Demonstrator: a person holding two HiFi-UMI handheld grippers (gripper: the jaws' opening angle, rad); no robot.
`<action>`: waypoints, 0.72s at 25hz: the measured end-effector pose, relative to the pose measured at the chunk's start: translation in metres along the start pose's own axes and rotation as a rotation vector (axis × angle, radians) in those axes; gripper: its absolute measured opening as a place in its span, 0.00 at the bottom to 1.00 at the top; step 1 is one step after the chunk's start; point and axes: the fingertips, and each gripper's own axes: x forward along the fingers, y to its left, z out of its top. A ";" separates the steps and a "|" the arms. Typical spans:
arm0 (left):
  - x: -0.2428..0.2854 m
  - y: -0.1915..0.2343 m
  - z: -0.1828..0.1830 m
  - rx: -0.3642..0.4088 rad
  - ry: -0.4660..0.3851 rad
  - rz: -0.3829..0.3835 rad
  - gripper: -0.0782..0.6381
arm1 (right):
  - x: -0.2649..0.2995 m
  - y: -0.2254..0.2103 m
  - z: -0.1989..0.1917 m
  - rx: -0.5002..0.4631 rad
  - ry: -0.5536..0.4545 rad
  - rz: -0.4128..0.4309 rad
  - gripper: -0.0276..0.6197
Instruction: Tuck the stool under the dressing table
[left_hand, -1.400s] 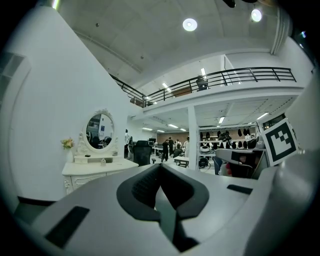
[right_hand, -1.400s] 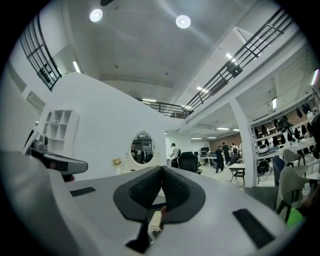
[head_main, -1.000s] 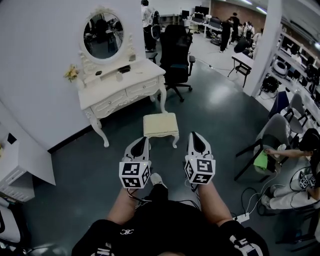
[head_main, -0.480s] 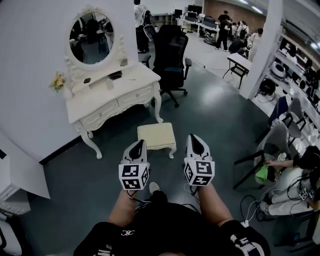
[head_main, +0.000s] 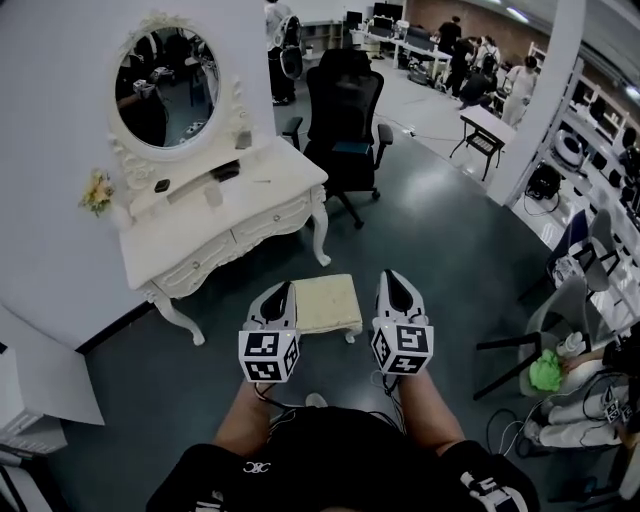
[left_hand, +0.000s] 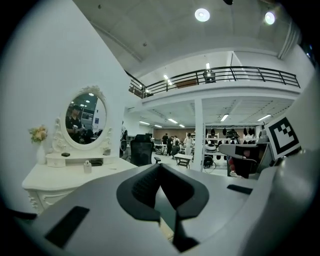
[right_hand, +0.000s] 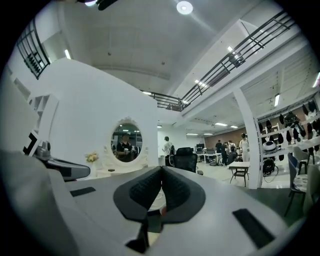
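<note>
Centrally, left gripper (head_main: 279, 295) and right gripper (head_main: 395, 282): both jaws clenched fully together, grasping nothing. Stool (head_main: 326, 303) stands on the floor (head_main: 450, 235) between them, near the white desk (head_main: 215, 232), not under it.

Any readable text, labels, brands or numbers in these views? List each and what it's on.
None can be read.
Cube on the left hand-held gripper: black-and-white square marker pattern, no letters or digits.
Cube on the right hand-held gripper: same kind of pattern.
The person's black shirt: small white chest emblem and white sleeve print, too small and blurred to read.
The dressing table and the stool: no label visible.
</note>
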 end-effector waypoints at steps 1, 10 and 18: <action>0.013 0.009 0.003 -0.014 -0.004 -0.008 0.13 | 0.015 0.000 0.001 0.002 -0.004 -0.002 0.06; 0.087 0.058 0.003 -0.032 0.002 -0.004 0.13 | 0.087 -0.016 -0.016 0.022 0.014 -0.028 0.06; 0.112 0.064 0.011 -0.011 -0.017 0.033 0.13 | 0.128 -0.029 -0.019 0.055 0.050 0.013 0.06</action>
